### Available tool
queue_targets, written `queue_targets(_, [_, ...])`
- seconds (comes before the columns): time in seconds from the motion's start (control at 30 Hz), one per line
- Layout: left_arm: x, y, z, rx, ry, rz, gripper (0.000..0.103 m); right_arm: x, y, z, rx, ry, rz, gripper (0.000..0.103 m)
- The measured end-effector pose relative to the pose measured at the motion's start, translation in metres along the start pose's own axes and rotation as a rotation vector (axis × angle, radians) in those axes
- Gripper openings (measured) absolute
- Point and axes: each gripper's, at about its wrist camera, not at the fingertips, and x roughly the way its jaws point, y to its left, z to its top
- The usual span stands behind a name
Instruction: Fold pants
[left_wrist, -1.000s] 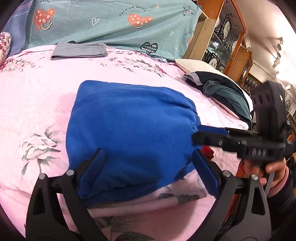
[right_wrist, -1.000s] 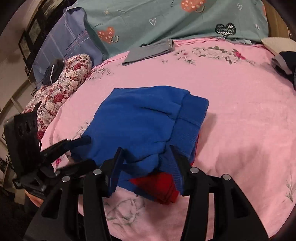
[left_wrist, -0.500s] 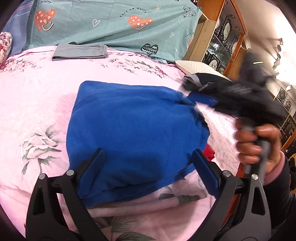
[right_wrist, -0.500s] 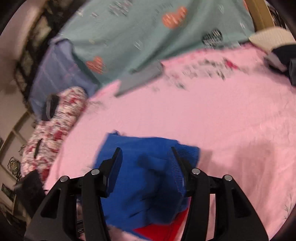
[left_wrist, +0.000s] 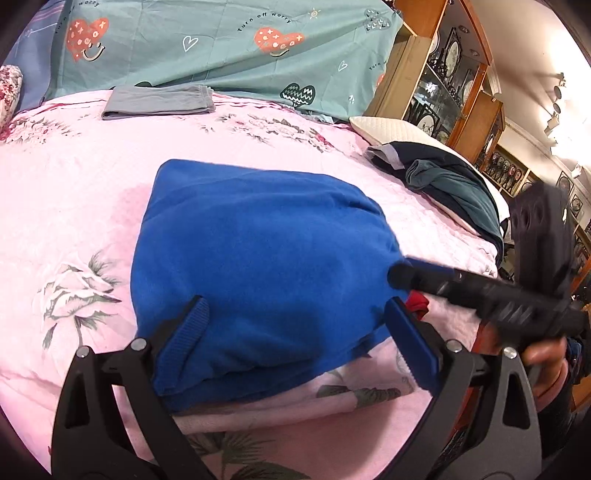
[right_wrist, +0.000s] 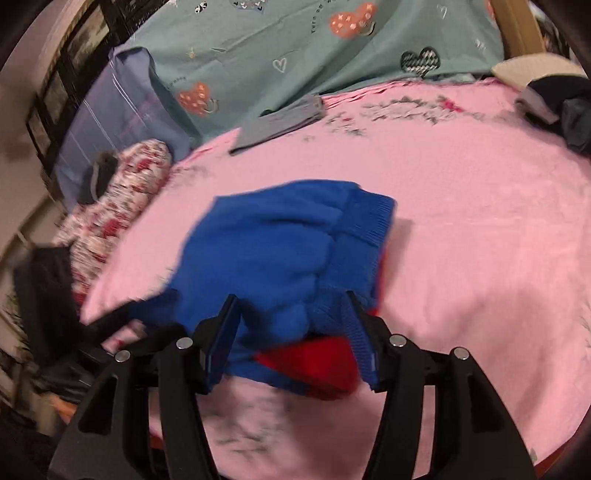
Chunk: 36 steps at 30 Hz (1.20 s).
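Observation:
The blue pants (left_wrist: 258, 254) lie folded into a compact bundle on the pink floral bedspread (left_wrist: 74, 184), with a red part showing at the near right edge (left_wrist: 417, 301). My left gripper (left_wrist: 295, 328) is open, its jaws straddling the bundle's near edge. My right gripper (left_wrist: 399, 275) comes in from the right, its tips at the bundle's right edge. In the right wrist view the right gripper (right_wrist: 291, 332) is open around the near edge of the pants (right_wrist: 280, 251), above the red part (right_wrist: 314, 365). The left gripper (right_wrist: 122, 314) is a blur at the left.
A folded grey garment (left_wrist: 159, 101) lies at the back of the bed by the teal heart-print bedding (left_wrist: 221, 44). Dark clothes (left_wrist: 450, 188) lie on a white pillow at the right. A floral pillow (right_wrist: 118, 206) lies at the left. Wooden cabinets (left_wrist: 443, 85) stand behind.
My right gripper swung up away from the pants half a second ago and has come back down to the bundle's right edge. The left gripper and the pants have hardly moved.

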Motion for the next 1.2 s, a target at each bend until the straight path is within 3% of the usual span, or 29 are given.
queue_targets(0.1, [0.001, 0.000, 0.000, 0.001, 0.001, -0.001, 0.098, -0.006, -0.004, -0.011, 0.008, -0.066, 0.029, 0.071])
queue_targets(0.33, [-0.002, 0.002, 0.001, -0.006, -0.008, -0.012, 0.098, -0.027, -0.019, -0.018, 0.099, -0.114, 0.100, 0.074])
queue_targets(0.43, [-0.018, 0.004, 0.005, -0.026, -0.033, -0.050, 0.098, -0.039, -0.025, -0.019, 0.119, -0.140, 0.107, 0.074])
queue_targets(0.53, [-0.033, 0.022, 0.026, -0.085, -0.036, -0.075, 0.099, -0.046, -0.030, -0.016, 0.139, -0.148, 0.133, 0.075])
queue_targets(0.63, [-0.031, 0.057, 0.057, -0.187, 0.002, -0.045, 0.099, -0.046, -0.043, -0.004, 0.228, -0.155, 0.236, 0.085])
queue_targets(0.73, [-0.014, 0.090, 0.087, -0.278, 0.076, 0.012, 0.099, -0.039, -0.056, 0.014, 0.312, -0.140, 0.313, 0.088])
queue_targets(0.83, [0.015, 0.110, 0.108, -0.330, 0.167, 0.043, 0.099, -0.022, -0.074, 0.039, 0.393, -0.101, 0.319, 0.088])
queue_targets(0.93, [0.043, 0.117, 0.116, -0.329, 0.245, 0.119, 0.099, -0.003, -0.084, 0.058, 0.415, -0.049, 0.318, 0.088])
queue_targets(1.1, [0.065, 0.117, 0.109, -0.325, 0.287, 0.156, 0.099, 0.028, -0.085, 0.078, 0.365, 0.027, 0.299, 0.088])
queue_targets(1.2, [0.054, 0.104, 0.100, -0.261, 0.258, 0.189, 0.099, 0.043, -0.077, 0.079, 0.314, 0.064, 0.284, 0.086])
